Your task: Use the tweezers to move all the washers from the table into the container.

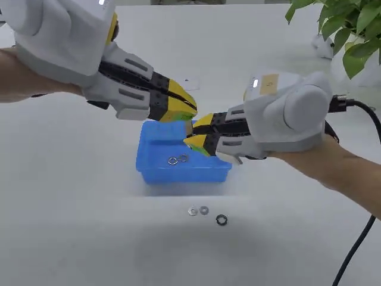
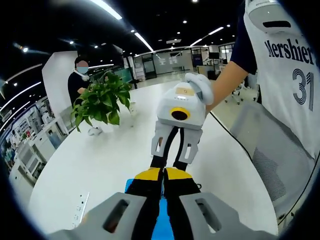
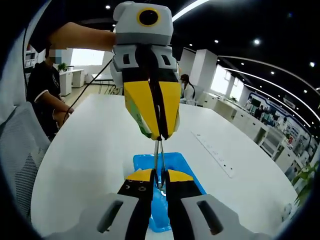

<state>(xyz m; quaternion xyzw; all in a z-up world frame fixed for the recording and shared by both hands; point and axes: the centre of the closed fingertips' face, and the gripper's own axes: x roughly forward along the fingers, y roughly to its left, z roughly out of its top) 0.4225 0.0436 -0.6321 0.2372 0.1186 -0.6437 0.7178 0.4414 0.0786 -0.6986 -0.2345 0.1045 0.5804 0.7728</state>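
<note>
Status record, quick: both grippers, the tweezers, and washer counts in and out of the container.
left gripper: shut on top end of tweezers
right gripper: shut on tweezers' lower part, above container
washers in container: two
washers outside: three, on table, near side of container

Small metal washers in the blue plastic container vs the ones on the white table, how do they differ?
Count: two small metal washers lie in the blue plastic container; three loose washers lie on the white table. Colour: the container pair is silvery; the table group has one darker ring. Shared: all are small flat rings, lying flat.
</note>
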